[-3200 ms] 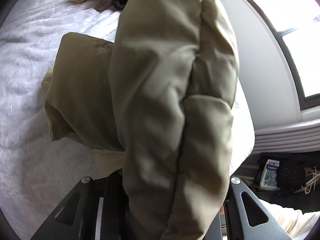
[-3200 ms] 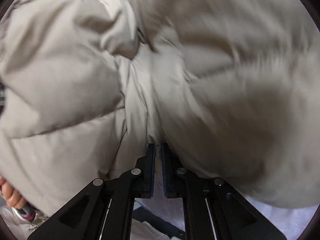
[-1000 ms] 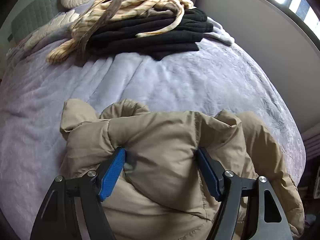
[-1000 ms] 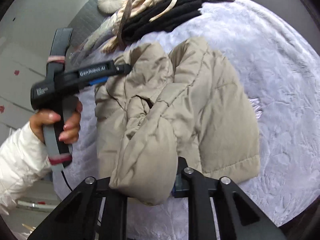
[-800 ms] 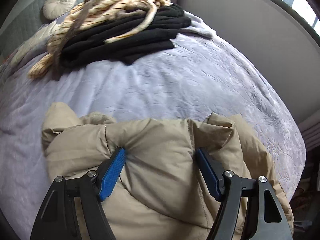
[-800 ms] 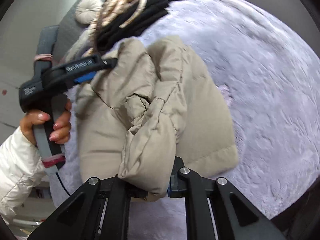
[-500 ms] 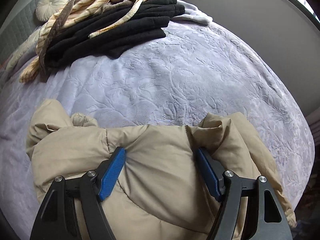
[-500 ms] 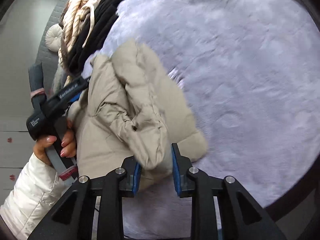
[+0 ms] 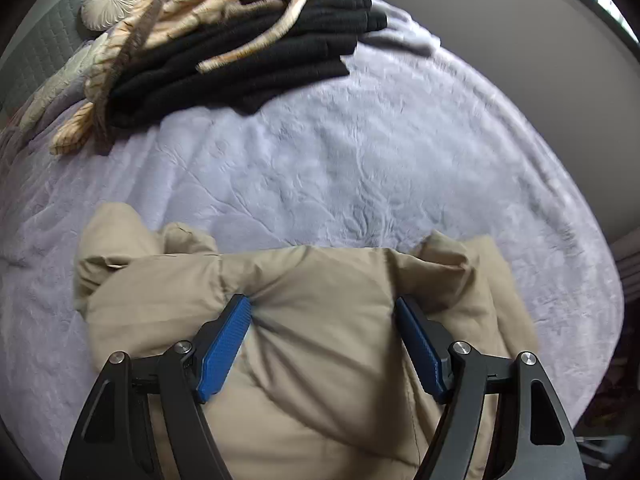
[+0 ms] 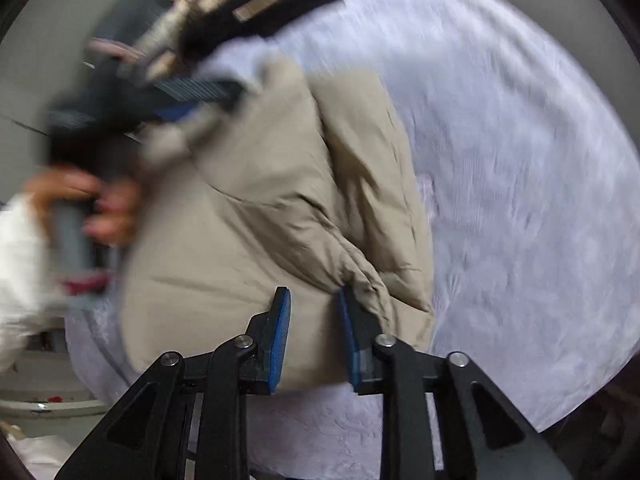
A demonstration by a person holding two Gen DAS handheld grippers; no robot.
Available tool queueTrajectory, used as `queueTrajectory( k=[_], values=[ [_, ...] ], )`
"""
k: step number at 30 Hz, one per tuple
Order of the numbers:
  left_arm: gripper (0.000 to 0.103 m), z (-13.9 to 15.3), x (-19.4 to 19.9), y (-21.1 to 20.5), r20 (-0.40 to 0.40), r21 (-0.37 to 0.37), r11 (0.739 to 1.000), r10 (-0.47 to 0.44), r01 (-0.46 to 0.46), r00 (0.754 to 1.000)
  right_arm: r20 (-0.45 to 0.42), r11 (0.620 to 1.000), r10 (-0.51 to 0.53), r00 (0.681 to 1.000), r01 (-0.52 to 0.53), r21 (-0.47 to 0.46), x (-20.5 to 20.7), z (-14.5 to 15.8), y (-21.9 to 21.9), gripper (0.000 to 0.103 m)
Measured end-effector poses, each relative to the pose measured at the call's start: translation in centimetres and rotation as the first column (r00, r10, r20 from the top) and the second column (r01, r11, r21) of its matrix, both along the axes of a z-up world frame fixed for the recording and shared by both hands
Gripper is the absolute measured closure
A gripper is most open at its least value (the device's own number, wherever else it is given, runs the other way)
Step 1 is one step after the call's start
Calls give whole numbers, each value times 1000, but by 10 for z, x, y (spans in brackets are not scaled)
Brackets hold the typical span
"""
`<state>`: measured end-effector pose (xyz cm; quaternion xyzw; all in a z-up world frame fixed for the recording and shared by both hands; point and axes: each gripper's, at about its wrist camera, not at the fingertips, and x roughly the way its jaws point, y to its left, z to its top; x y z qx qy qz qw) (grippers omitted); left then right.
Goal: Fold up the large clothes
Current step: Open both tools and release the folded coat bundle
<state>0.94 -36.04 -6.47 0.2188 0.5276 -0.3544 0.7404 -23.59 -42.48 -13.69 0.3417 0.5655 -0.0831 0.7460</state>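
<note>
One beige padded jacket (image 9: 320, 292), quilted, puffy, creased, doubled over into a thick bundle; lies on a bed with a lilac embossed bedspread (image 9: 360, 168), near its front edge. Left tool (image 9: 324, 312): jaws spread wide, blue pads pressing into a fat roll of the jacket on both sides. Right tool (image 10: 314, 300): jaws have just been narrowing, a fold of the jacket's hem between them; right pad touches fabric, left pad seems clear, view blurred. Behind: stack of black folded garments (image 9: 256, 64) with a cream striped garment (image 9: 224, 4) draped over it.
</note>
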Motion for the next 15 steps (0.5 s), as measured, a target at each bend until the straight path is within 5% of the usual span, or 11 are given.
queueTrajectory(
  k=[8, 15],
  values=[
    [27, 70, -1, 79, 48, -77, 992, 108, -104, 993, 15, 997, -37, 999, 36, 62, -14, -18, -11, 82],
    [27, 48, -6, 174, -19, -29, 960, 279, -280, 960, 4, 988, -66, 998, 65, 142, -20, -18, -30, 82]
  ],
)
